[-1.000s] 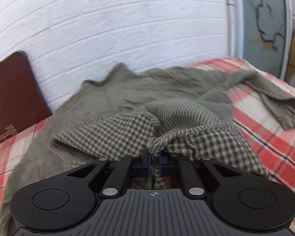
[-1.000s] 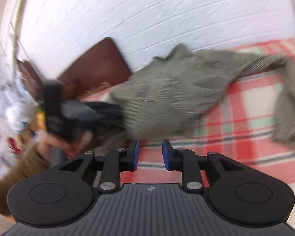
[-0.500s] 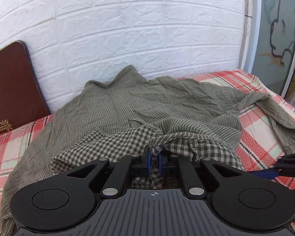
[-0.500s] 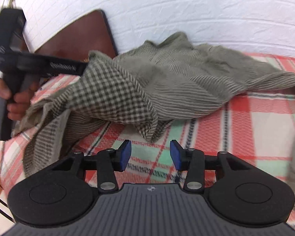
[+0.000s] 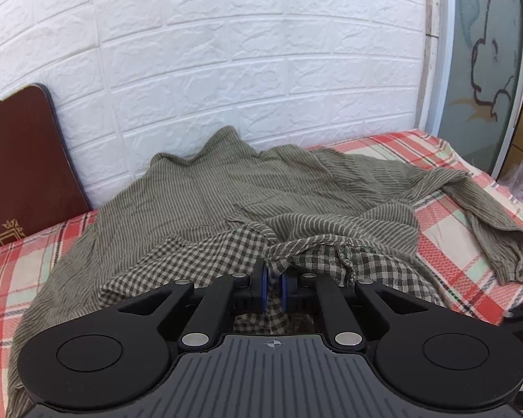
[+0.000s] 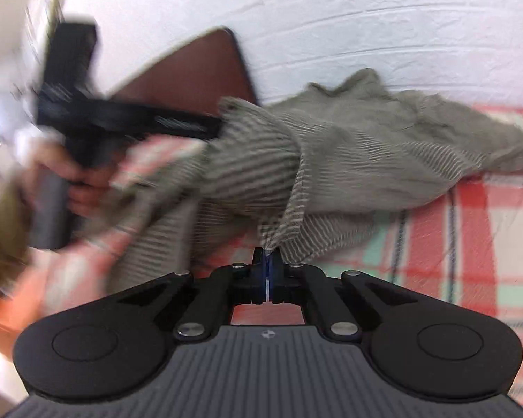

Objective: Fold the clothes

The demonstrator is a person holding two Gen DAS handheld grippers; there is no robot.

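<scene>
The left gripper (image 5: 274, 287) is pinched shut on a bunched bit of the shirt (image 5: 205, 195), at the checked edge. The cloth goes down between the blue pads (image 5: 261, 287), so the very tip of the bunch is hidden. The right gripper (image 6: 267, 275) is also pinched shut on the shirt, at a thin corner where the checked side meets the striped side. Its pads are pressed almost flat together.

The right wrist view is blurry. On its left side you can make out the other gripper's black body and a hand (image 6: 76, 181) wrapped around its handle, with a brownish sleeve (image 6: 3, 226) below, but the edges are smeared. In the left wrist view a black bit shows at the far right edge, cut off, and it is hard to tell what it is.

The shirt is grey-green with thin stripes on one side and small checks on the other. It lies spread and rumpled on the bed (image 5: 446, 244), which has a red, white and green plaid cover. The near edge is flipped over so the checks show. One sleeve (image 5: 488, 230) trails off to the right. The collar end touches the white brick wall (image 5: 247, 69). A dark red board (image 5: 21, 160) leans on the wall to the left.
</scene>
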